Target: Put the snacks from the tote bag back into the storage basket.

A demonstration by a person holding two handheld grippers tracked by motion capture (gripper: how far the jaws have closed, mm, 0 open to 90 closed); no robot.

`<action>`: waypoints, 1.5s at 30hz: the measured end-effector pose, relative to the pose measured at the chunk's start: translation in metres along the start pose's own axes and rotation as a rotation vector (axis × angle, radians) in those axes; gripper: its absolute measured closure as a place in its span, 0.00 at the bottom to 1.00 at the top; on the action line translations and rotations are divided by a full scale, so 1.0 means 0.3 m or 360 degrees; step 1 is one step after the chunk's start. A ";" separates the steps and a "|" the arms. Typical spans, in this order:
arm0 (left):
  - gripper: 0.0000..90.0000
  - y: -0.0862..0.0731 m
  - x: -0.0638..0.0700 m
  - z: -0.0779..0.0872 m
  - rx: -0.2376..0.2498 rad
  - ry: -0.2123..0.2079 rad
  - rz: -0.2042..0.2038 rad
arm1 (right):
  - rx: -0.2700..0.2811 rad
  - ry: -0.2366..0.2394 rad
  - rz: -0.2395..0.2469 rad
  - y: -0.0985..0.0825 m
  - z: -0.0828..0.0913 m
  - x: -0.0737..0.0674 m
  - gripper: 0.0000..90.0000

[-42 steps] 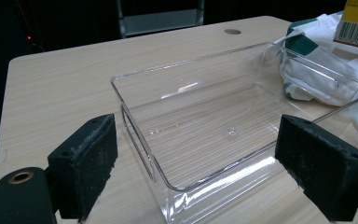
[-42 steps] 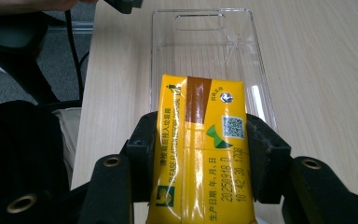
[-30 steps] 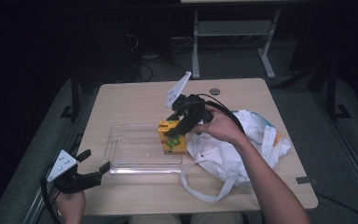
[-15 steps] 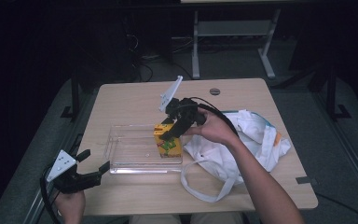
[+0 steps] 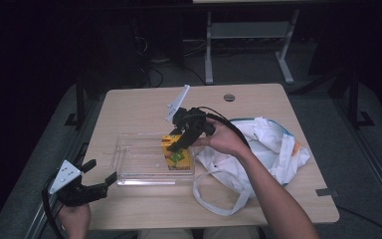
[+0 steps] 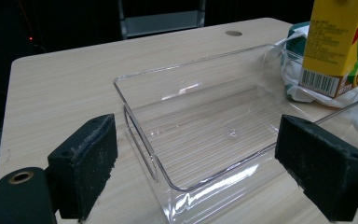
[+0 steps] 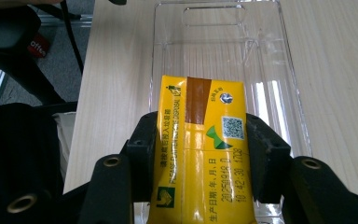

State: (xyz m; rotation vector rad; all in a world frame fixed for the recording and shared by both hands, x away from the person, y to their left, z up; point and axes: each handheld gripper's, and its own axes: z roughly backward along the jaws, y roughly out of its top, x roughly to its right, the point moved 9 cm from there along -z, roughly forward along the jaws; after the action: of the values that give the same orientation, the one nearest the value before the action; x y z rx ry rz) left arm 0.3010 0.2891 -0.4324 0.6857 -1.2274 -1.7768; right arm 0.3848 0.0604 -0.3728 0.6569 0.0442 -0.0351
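A yellow drink carton [image 5: 176,155] stands upright over the right end of a clear plastic tray [image 5: 139,172] on the table. My right gripper [image 5: 181,144] is shut on the carton [image 7: 200,154], its pads [image 7: 144,154] pressing both sides near the top. In the left gripper view the carton [image 6: 340,42] hangs just above the tray's [image 6: 168,135] far right rim. My left gripper [image 5: 99,181] is open at the table's near left edge, its jaws pointing at the tray with nothing between them; the wide-apart pads [image 6: 86,168] frame the tray's near end.
A white cloth bag [image 5: 258,149] with loop handles lies crumpled right of the tray, under the right forearm. The table [image 5: 139,107] has a round cable hole [image 5: 229,97] at its back. Bare wood lies behind and in front of the tray.
The right gripper has carried the carton leftward and down, from above the tray's right rim to low over the tray's right end. The left gripper has stayed in place.
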 end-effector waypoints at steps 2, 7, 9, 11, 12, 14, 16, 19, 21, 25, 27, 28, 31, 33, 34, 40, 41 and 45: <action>0.14 0.000 0.000 -0.001 0.0002 0.0001 0.0003 | -0.0006 0.0000 -0.0003 -0.003 -0.002 0.001 0.58; 0.14 -0.001 0.001 -0.002 -0.0005 0.0001 -0.0002 | -0.0012 0.0014 -0.0027 -0.017 -0.022 0.003 0.58; 0.14 0.000 0.001 -0.002 -0.0003 0.0002 -0.0001 | -0.0018 0.0012 -0.0025 -0.020 -0.029 0.004 0.58; 0.14 0.000 0.000 -0.002 -0.0004 0.0002 -0.0002 | -0.0019 0.0012 -0.0026 -0.024 -0.034 0.006 0.58; 0.14 -0.001 0.000 -0.001 -0.0006 0.0002 -0.0002 | -0.0018 0.0012 -0.0031 -0.026 -0.037 0.007 0.58; 0.14 0.000 0.000 0.000 -0.0002 0.0004 0.0000 | -0.0019 0.0007 -0.0032 -0.034 -0.046 0.009 0.58; 0.14 0.000 0.001 0.000 -0.0001 0.0004 0.0000 | -0.0028 0.0010 -0.0042 -0.042 -0.052 0.009 0.58; 0.14 0.001 0.003 -0.002 0.0003 0.0001 0.0010 | -0.0036 0.0015 -0.0053 -0.052 -0.063 0.007 0.58; 0.14 0.001 0.003 -0.002 -0.0001 0.0001 0.0005 | -0.0035 0.0018 -0.0045 -0.057 -0.071 0.008 0.58; 0.14 0.000 0.001 -0.002 -0.0002 0.0002 0.0001 | -0.0029 0.0023 -0.0052 -0.064 -0.080 0.007 0.58; 0.14 -0.001 0.000 -0.002 -0.0006 0.0001 -0.0001 | -0.0037 0.0018 -0.0053 -0.072 -0.088 0.006 0.58; 0.14 0.000 0.001 -0.002 -0.0005 0.0001 -0.0001 | -0.0041 0.0022 -0.0049 -0.075 -0.091 0.006 0.58; 0.14 0.001 0.002 -0.002 0.0000 0.0001 0.0003 | -0.0046 0.0026 -0.0055 -0.080 -0.097 0.003 0.58; 0.14 0.000 0.000 -0.002 -0.0006 0.0002 -0.0002 | -0.0042 0.0027 -0.0057 -0.084 -0.104 0.001 0.58; 0.14 -0.001 0.000 -0.002 -0.0007 0.0001 0.0000 | -0.0047 0.0030 -0.0053 -0.087 -0.108 0.000 0.58; 0.14 0.000 0.001 -0.001 -0.0003 0.0002 0.0001 | -0.0042 0.0033 -0.0059 -0.102 -0.126 -0.003 0.58; 0.14 -0.001 0.001 -0.001 -0.0008 0.0004 -0.0002 | -0.0044 0.0038 -0.0062 -0.105 -0.130 -0.005 0.58; 0.14 -0.001 0.000 0.000 -0.0011 0.0005 -0.0001 | -0.0045 0.0032 -0.0057 -0.116 -0.135 -0.004 0.58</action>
State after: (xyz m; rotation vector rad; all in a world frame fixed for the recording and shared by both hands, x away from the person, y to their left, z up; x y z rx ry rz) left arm 0.3010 0.2892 -0.4328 0.6847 -1.2188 -1.7793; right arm 0.3809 0.0576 -0.4258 0.6282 0.0757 -0.0625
